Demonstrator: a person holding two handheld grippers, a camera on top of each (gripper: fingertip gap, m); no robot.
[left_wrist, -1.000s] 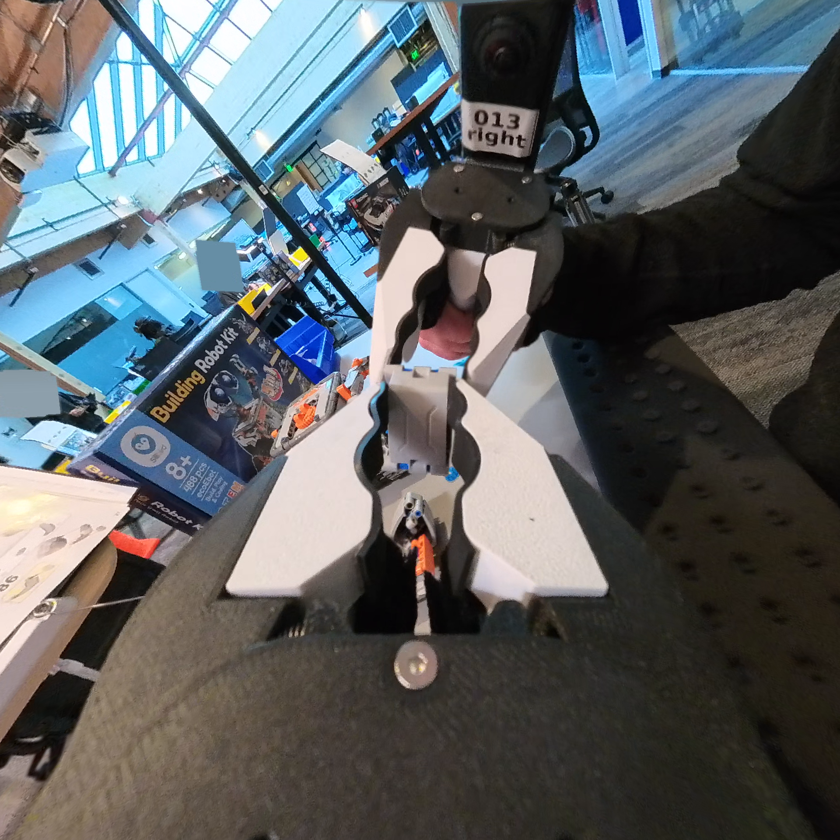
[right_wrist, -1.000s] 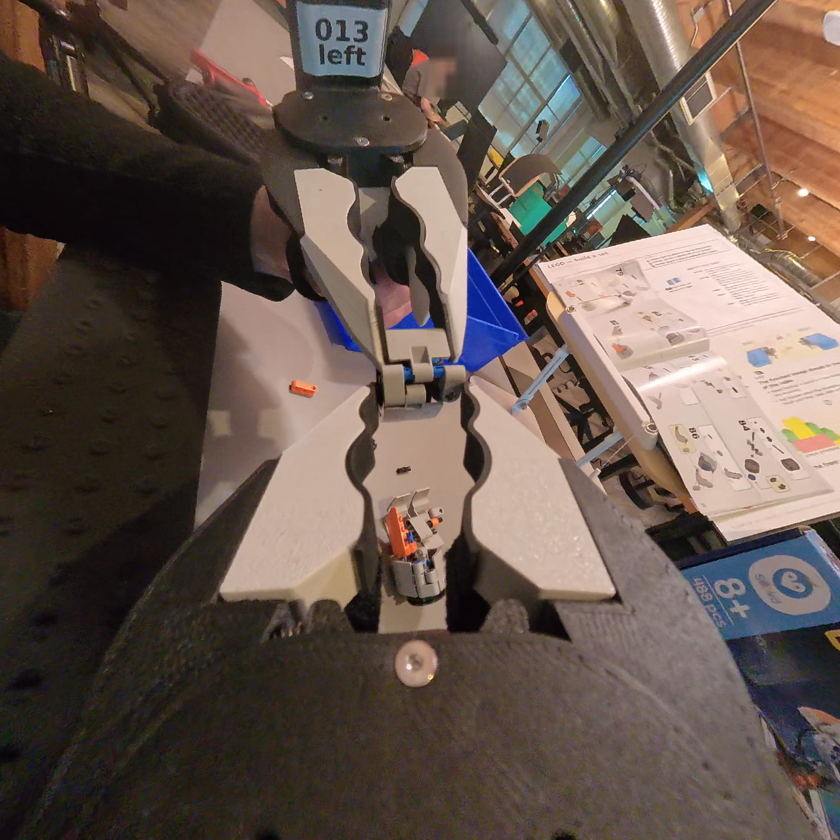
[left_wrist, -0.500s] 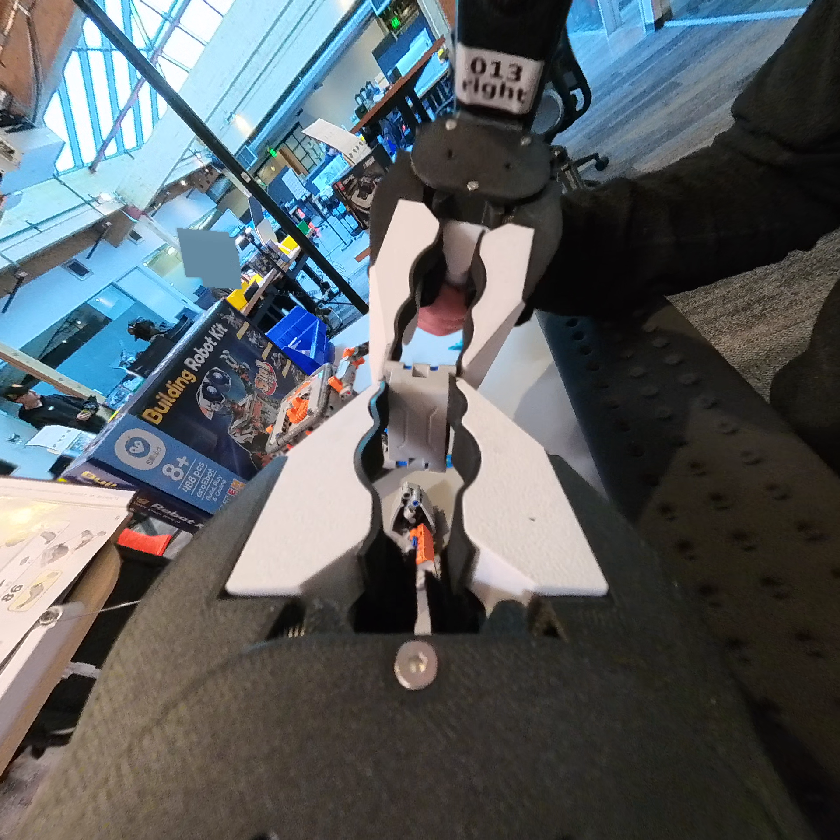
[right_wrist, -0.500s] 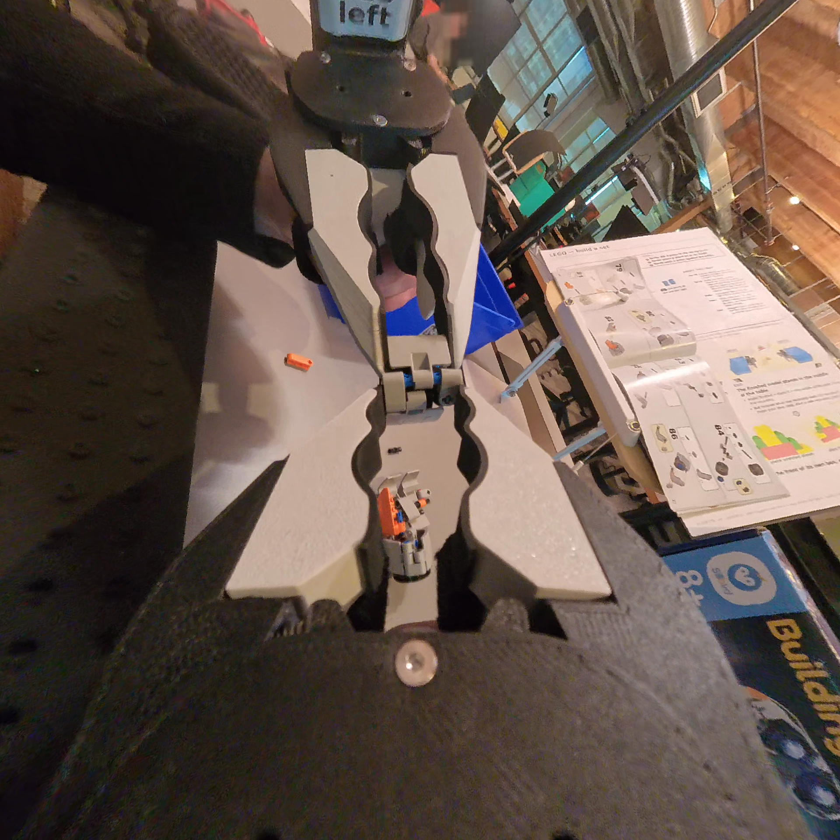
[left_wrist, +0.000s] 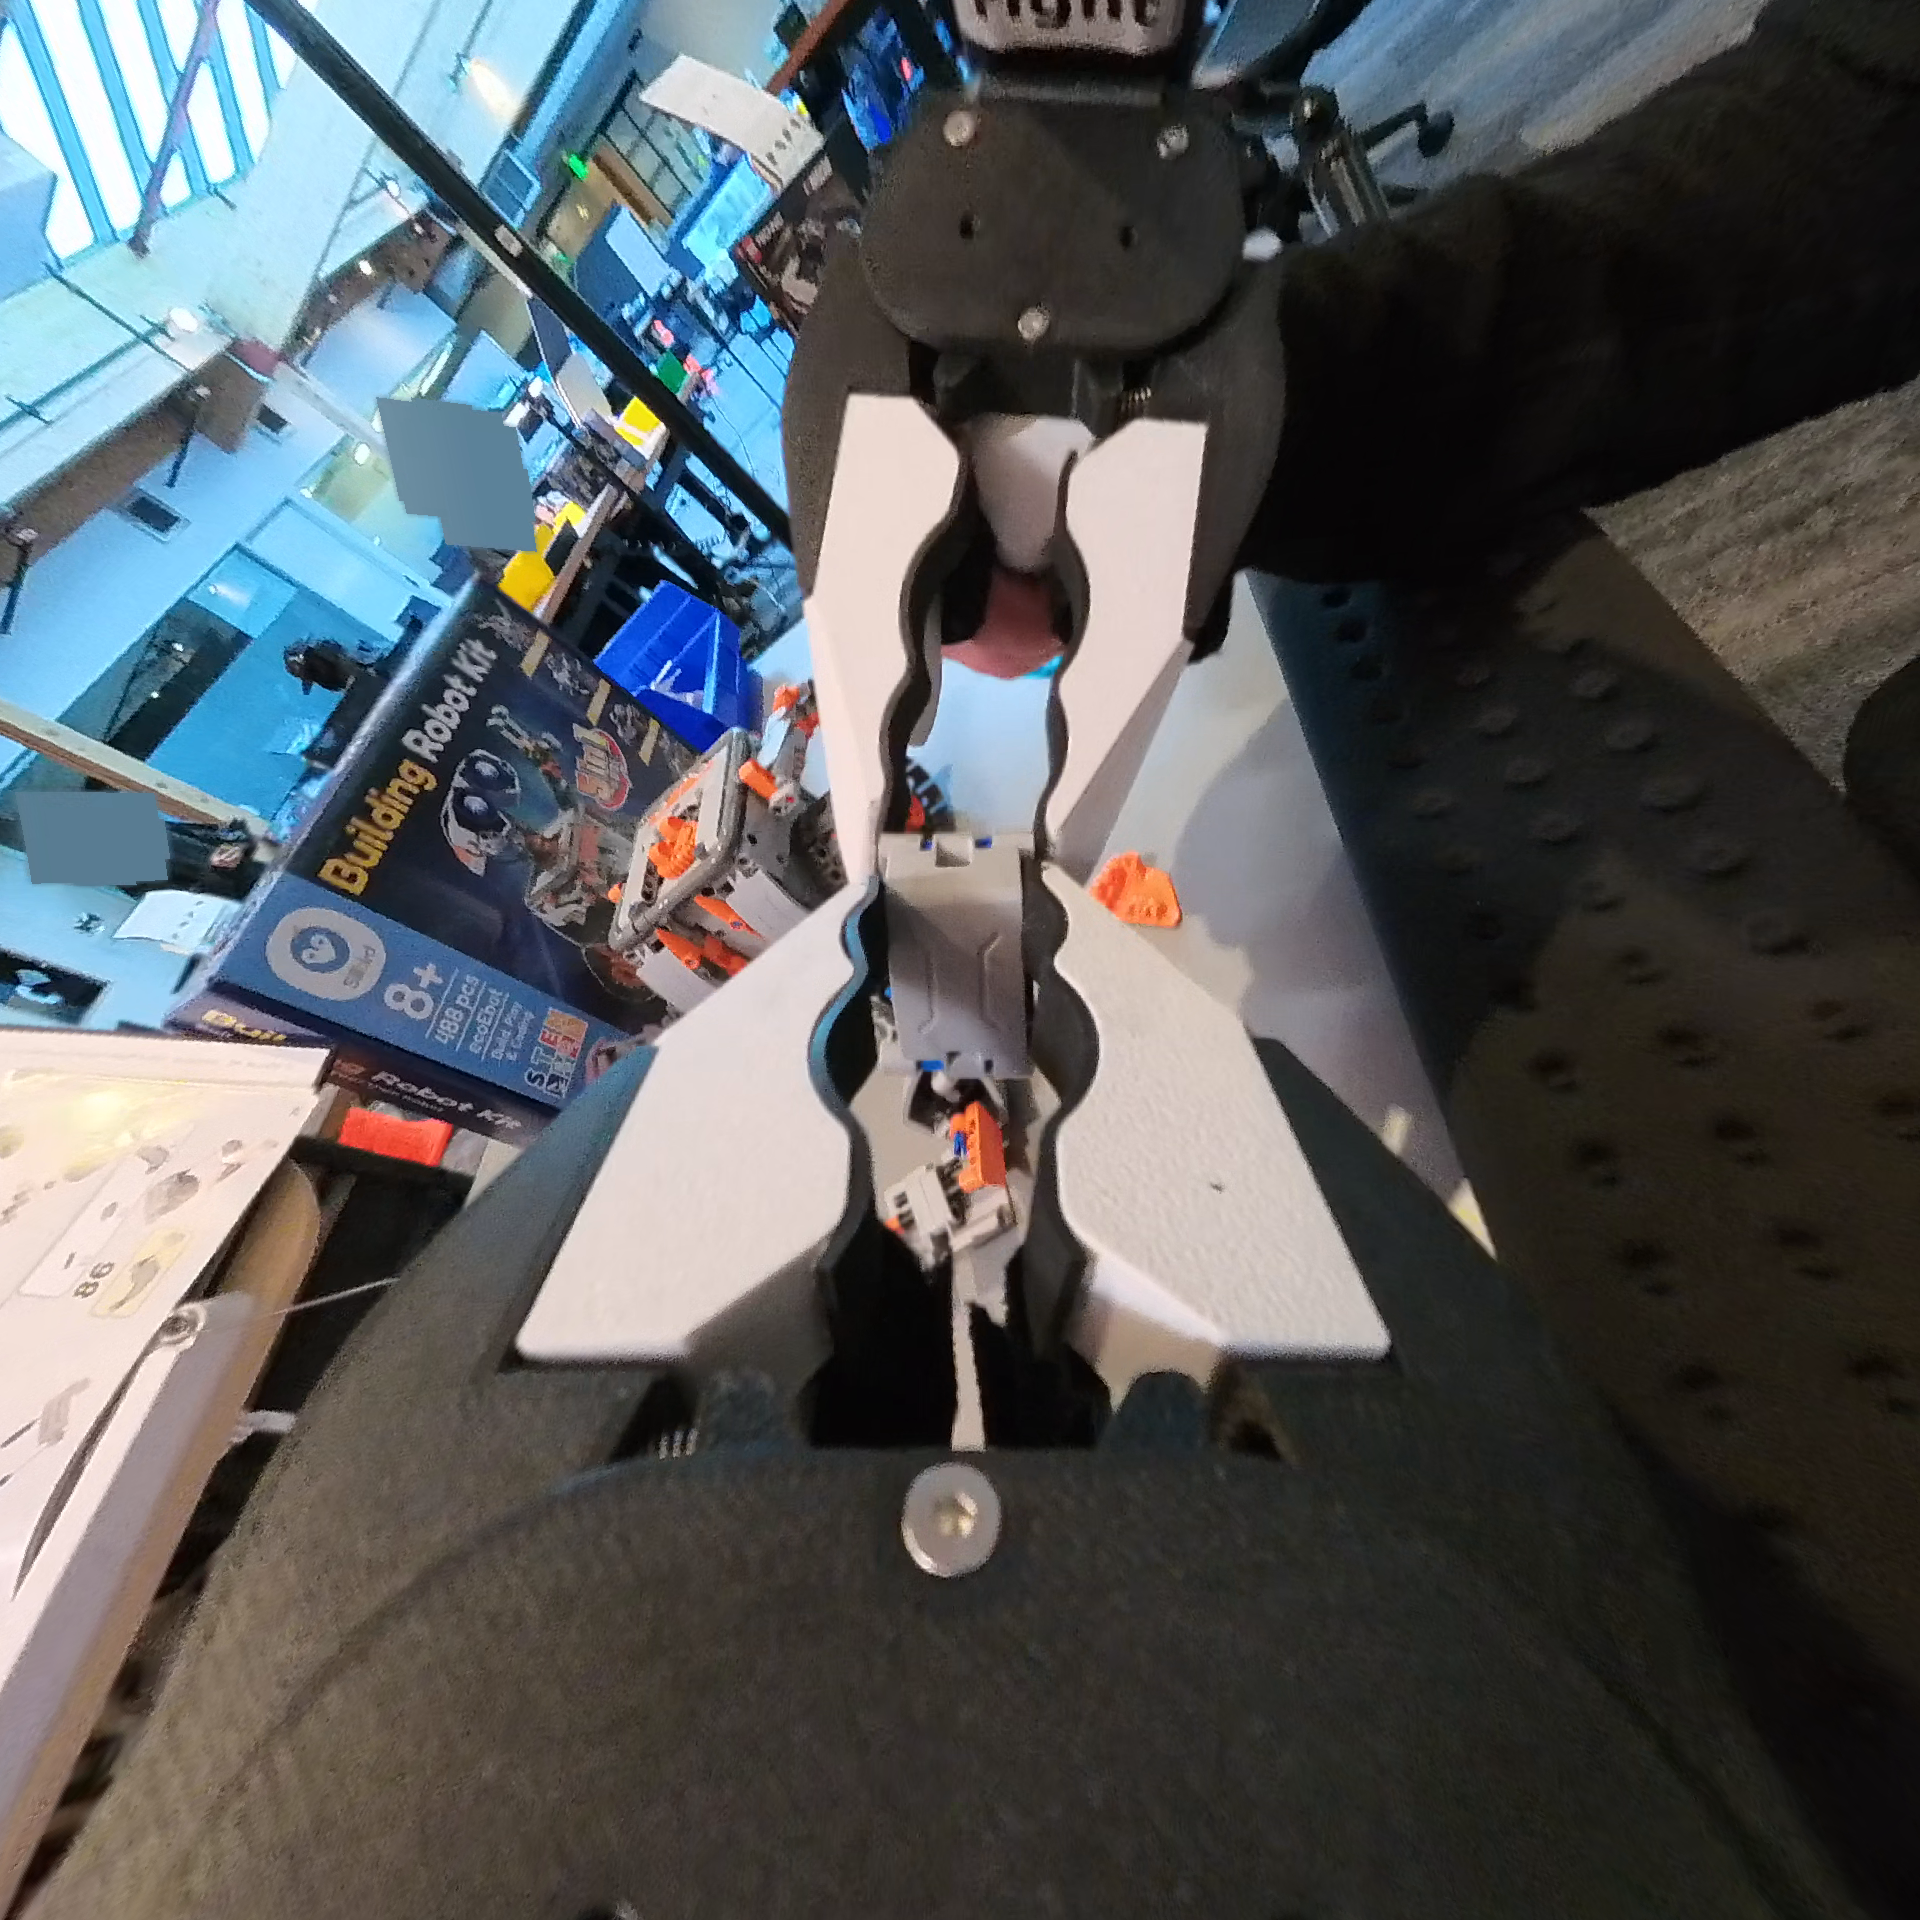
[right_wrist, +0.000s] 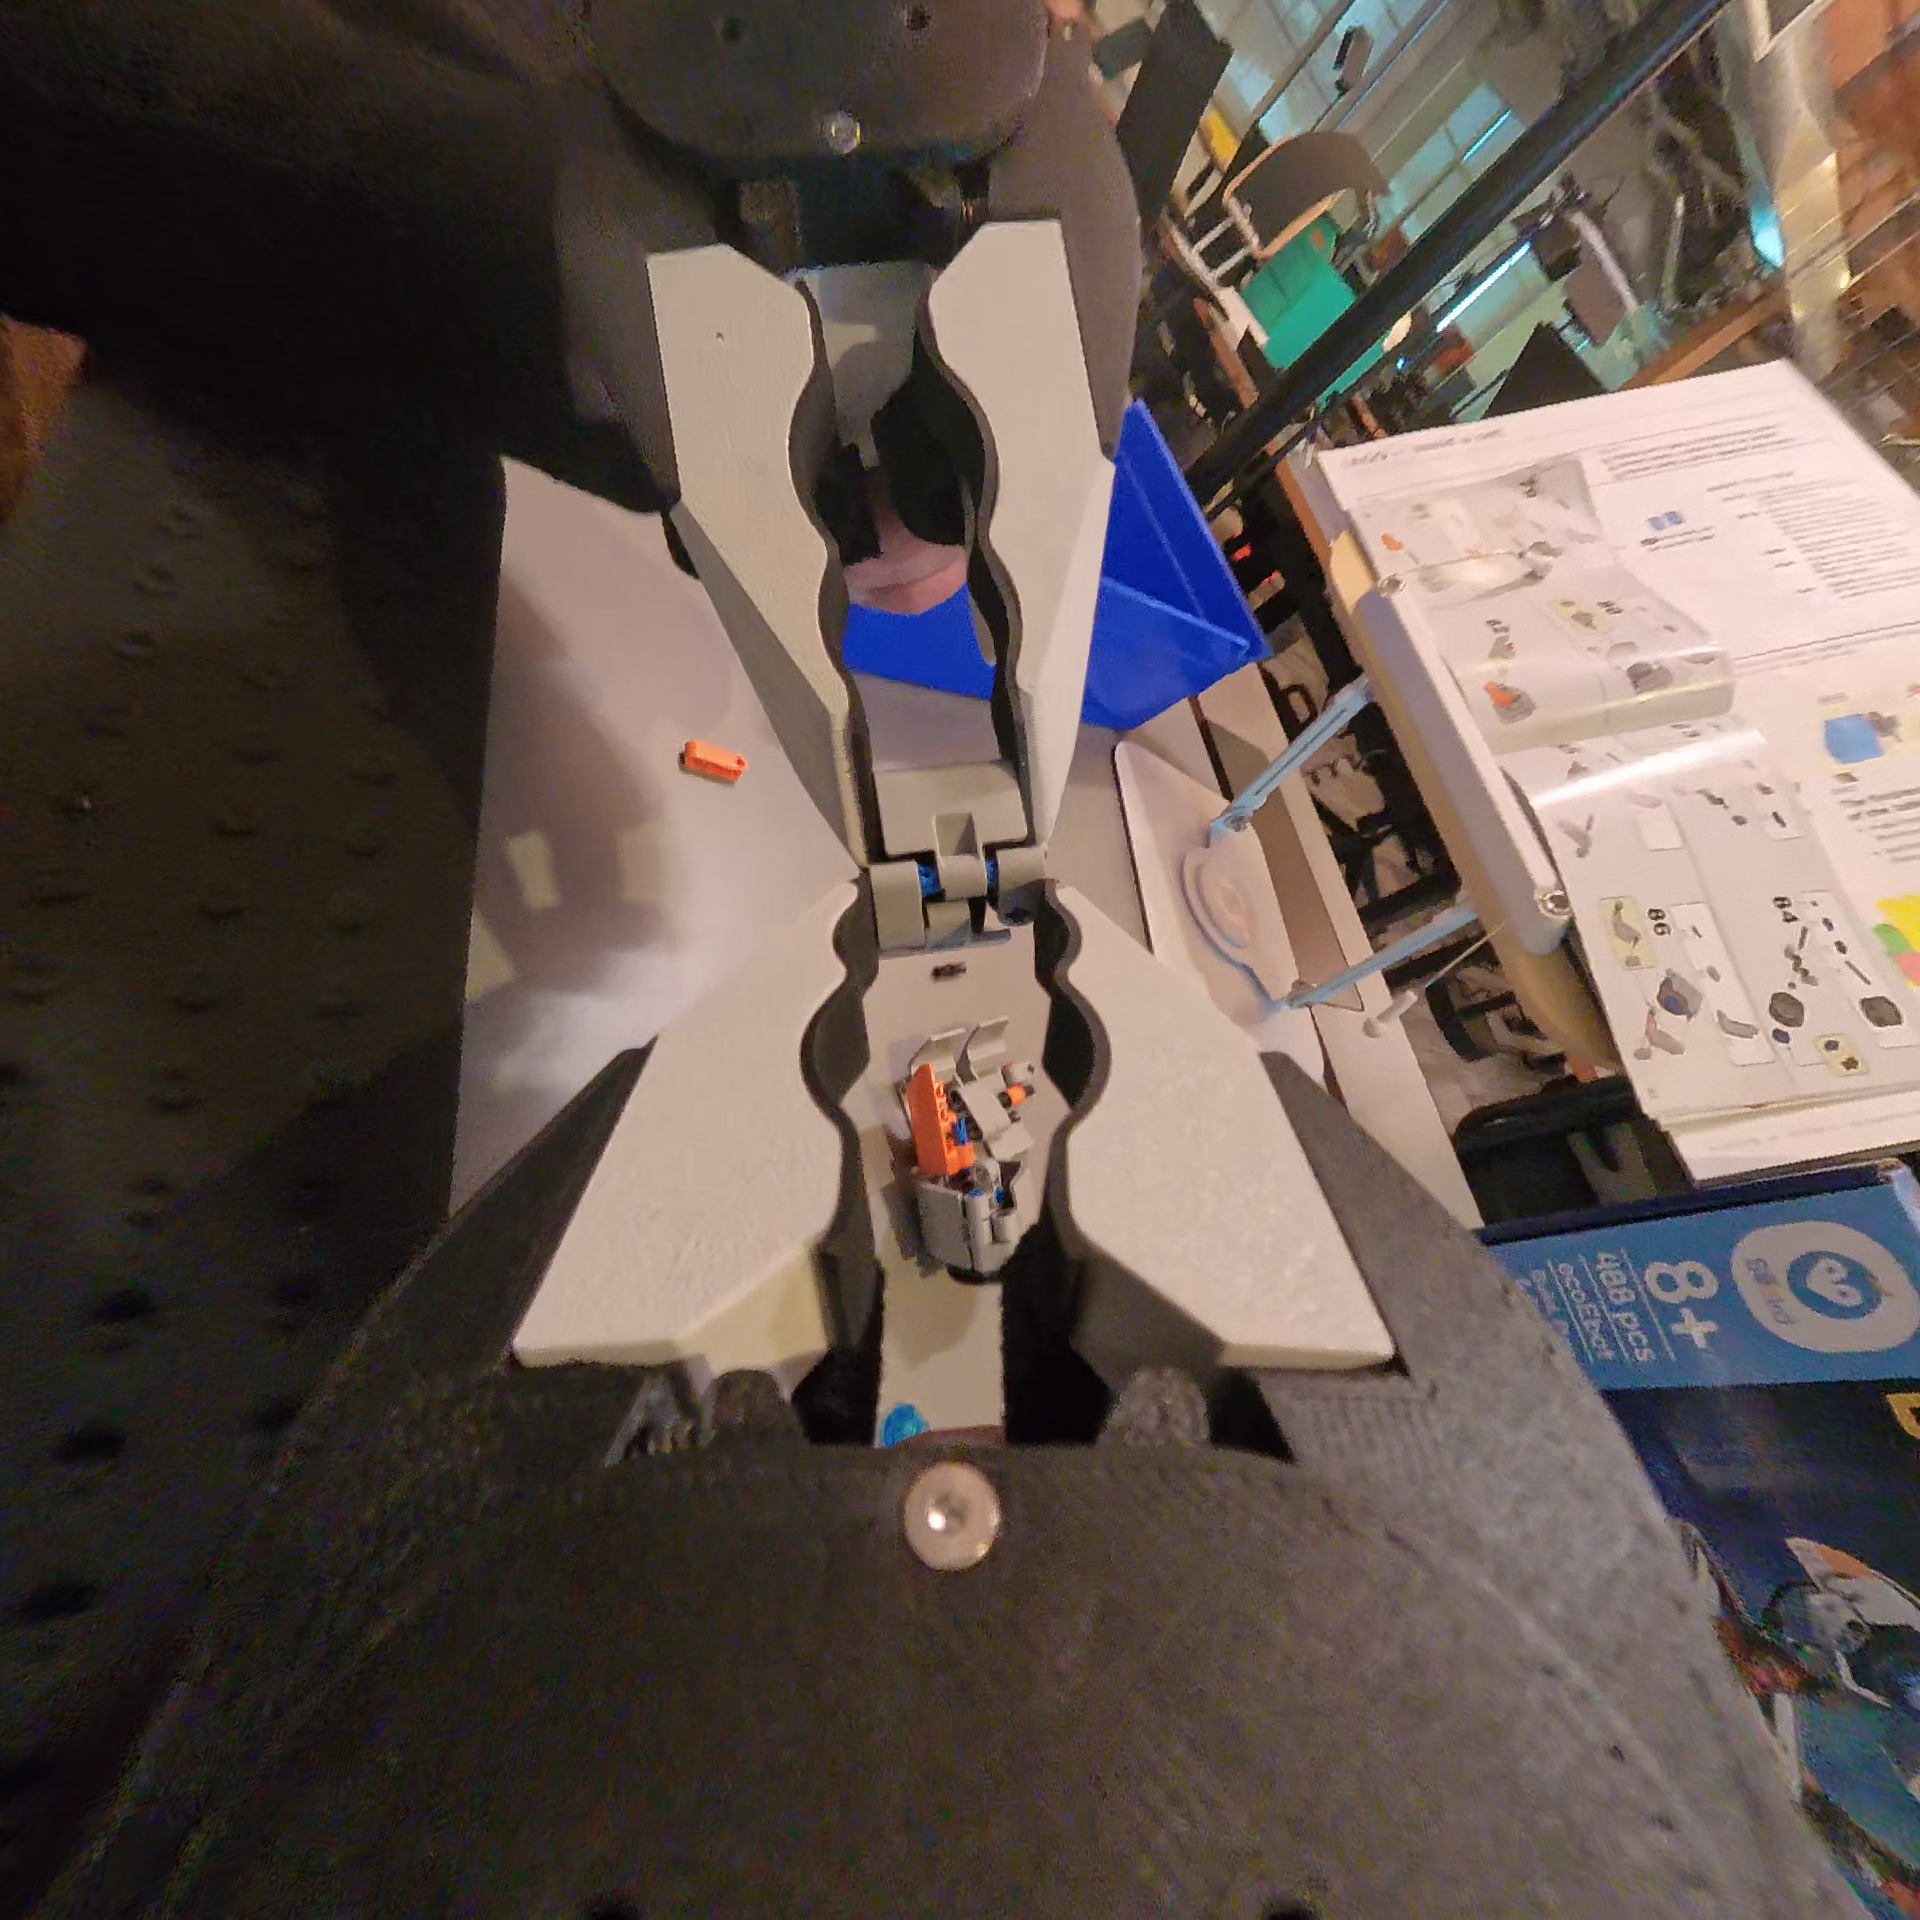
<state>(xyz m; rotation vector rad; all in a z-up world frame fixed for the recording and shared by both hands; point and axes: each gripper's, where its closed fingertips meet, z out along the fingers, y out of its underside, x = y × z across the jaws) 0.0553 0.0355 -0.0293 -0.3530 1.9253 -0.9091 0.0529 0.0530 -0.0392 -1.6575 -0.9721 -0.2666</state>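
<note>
My left gripper (left_wrist: 951, 883) is clamped on the grey hinged brick piece (left_wrist: 956, 956), held above the white tabletop (left_wrist: 1278, 831) near its front edge. My right gripper (right_wrist: 951, 894) grips the same piece's hinge end, tip to tip.

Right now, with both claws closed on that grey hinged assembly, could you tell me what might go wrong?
The left claw and right claw pinch the grey hinged assembly tip to tip; a twist or pull could pop its blue hinge pins apart. A freed half would likely drop onto the white table. The loose orange piece there lies close and might get knocked.
</note>
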